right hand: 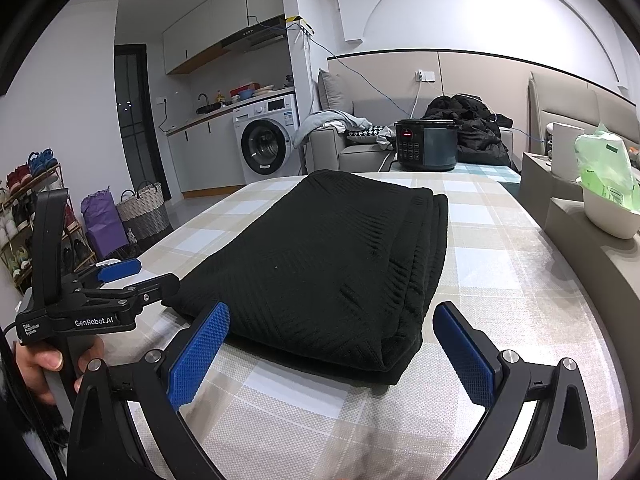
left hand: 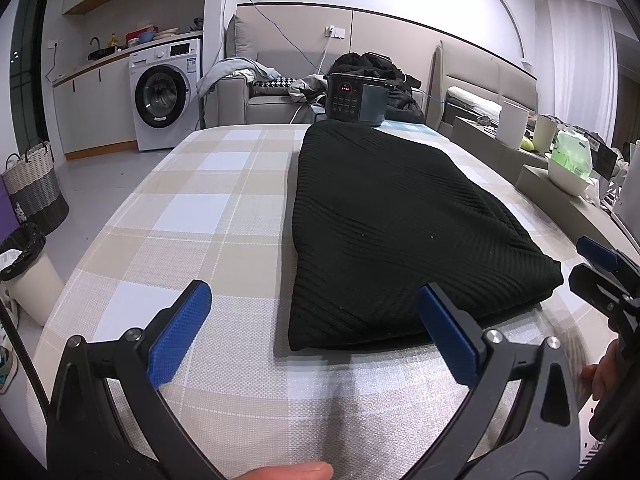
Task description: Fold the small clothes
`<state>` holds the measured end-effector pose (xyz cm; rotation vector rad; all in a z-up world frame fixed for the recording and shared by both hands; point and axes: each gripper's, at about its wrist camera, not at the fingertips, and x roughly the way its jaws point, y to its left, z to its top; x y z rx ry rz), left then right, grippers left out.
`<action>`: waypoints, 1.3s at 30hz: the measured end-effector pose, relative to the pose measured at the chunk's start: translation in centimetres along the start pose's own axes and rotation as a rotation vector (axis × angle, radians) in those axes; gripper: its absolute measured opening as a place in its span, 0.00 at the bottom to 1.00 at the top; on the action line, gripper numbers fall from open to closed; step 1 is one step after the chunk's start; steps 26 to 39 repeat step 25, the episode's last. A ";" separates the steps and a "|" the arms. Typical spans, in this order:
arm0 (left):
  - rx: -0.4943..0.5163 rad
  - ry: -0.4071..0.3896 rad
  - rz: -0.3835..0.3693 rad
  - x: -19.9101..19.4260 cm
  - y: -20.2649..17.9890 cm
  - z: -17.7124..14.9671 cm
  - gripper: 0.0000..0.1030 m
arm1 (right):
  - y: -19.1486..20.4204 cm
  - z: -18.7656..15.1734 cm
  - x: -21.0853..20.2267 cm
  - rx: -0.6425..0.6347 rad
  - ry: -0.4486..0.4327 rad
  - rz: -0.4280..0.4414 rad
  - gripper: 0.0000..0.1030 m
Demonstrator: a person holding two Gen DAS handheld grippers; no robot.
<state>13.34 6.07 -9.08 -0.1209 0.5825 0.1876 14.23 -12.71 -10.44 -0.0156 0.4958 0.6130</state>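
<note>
We have the black ribbed garment [left hand: 384, 232] lying folded on the checked counter [left hand: 192, 216], a compact stack of layers. In the right wrist view the stacked edges show along its right side [right hand: 432, 248], fairly even.

Left gripper [left hand: 316, 334]: fingers spread wide, nothing between them, hovering over bare counter with its right finger [left hand: 448, 340] in front of the garment's near edge. We can't tell whether it touches the cloth.

Right gripper [right hand: 332, 354]: also wide open, empty, facing the garment's near right corner [right hand: 396, 364], no contact visible.

Progress, our read: the folds look mostly or fully done. The shape is a tidy rectangle, no sleeves or loose ends sticking out that we can see. The far end is not well resolved, so we can't confirm it's square there. What may be left: one more fold in half if a smaller packet is wanted, or just a flattening and setting aside.

The pressure cooker [right hand: 426, 144] sits beyond the counter's far end, well apart from the garment.
</note>
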 end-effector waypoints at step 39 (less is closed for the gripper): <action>0.005 0.000 -0.005 0.1 -0.1 0.0 0.99 | -0.2 0.0 0.2 -0.009 0.010 0.008 1.00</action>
